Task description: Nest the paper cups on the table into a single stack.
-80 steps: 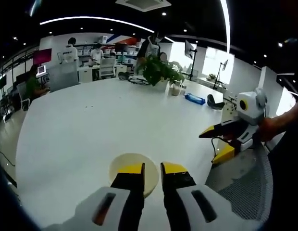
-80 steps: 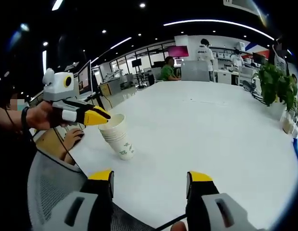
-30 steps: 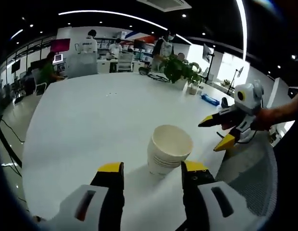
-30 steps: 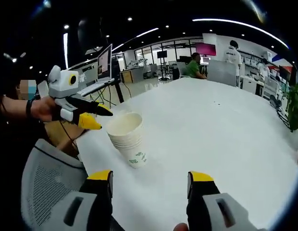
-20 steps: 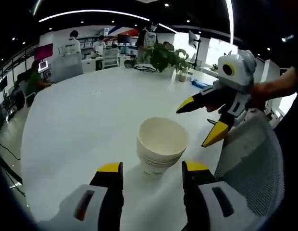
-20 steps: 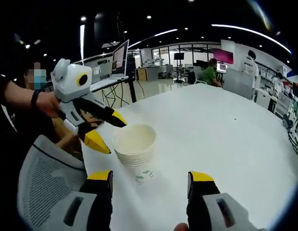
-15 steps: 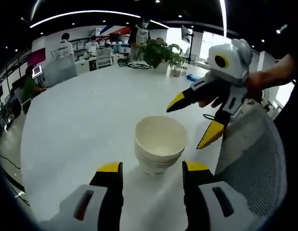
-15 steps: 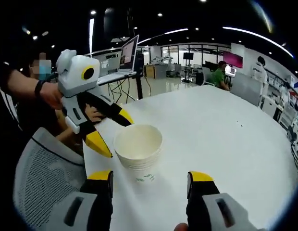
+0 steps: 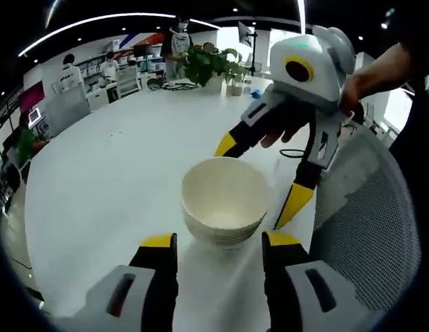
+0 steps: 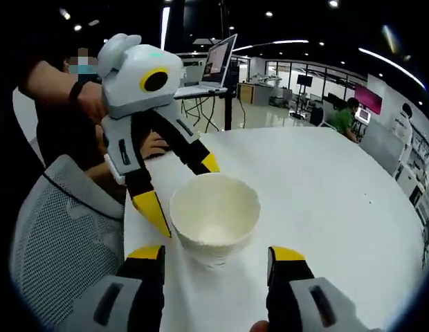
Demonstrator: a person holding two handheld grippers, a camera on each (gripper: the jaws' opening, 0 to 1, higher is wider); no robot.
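A stack of paper cups (image 9: 225, 202) stands upright on the white table (image 9: 111, 173), at the middle of both views. The left gripper (image 9: 218, 245) and the right gripper (image 10: 218, 257) both have their jaws spread wide, flanking the stack without touching it.

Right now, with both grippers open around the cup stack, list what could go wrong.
1. The left gripper and the right gripper both straddle the cup stack; closing together, their jaws could collide.
2. The thin paper rim could crush under a hard pinch.
3. The stack stands near the table edge by the mesh chair; a bump could tip it off.
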